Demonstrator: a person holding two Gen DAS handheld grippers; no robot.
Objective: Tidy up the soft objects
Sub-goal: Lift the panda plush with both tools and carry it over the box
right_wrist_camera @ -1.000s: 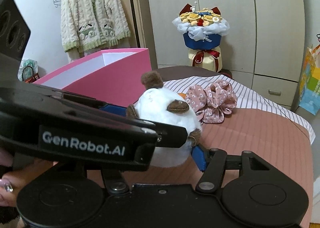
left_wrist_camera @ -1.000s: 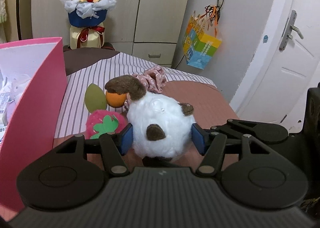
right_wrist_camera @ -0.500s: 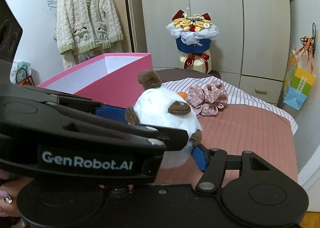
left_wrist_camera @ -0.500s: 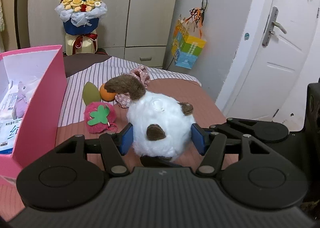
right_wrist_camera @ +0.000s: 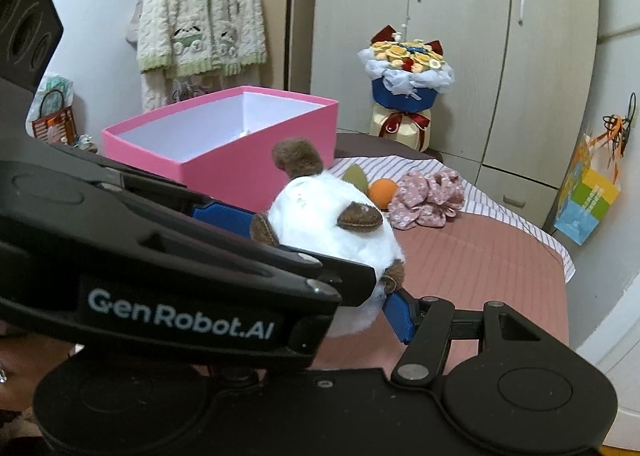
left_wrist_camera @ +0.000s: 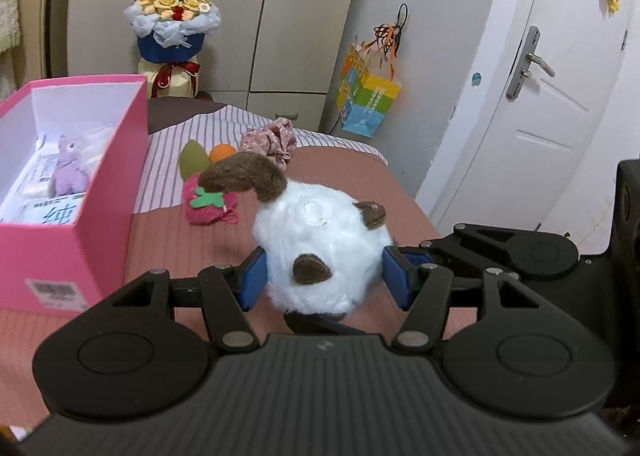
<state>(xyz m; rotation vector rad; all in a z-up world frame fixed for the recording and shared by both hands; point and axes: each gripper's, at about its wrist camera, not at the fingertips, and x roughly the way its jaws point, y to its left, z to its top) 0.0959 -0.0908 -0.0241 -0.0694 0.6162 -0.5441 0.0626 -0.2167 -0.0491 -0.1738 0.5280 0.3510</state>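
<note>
Both the left gripper [left_wrist_camera: 322,278] and the right gripper [right_wrist_camera: 320,276] pinch the white plush ball [left_wrist_camera: 320,252] between their fingers above the bed [left_wrist_camera: 176,232]; carry it level over the pink box [left_wrist_camera: 80,184] rim before releasing.

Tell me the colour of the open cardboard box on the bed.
Pink outside, white inside; the open cardboard box shows best in the right wrist view.

Setting: home bedroom | evidence: striped-and-pink-sheeted bed [left_wrist_camera: 168,240], tall beige wardrobe [right_wrist_camera: 460,36], cream knitted cardigan [right_wrist_camera: 200,8] hanging on wall, white panelled door [left_wrist_camera: 560,76]
</note>
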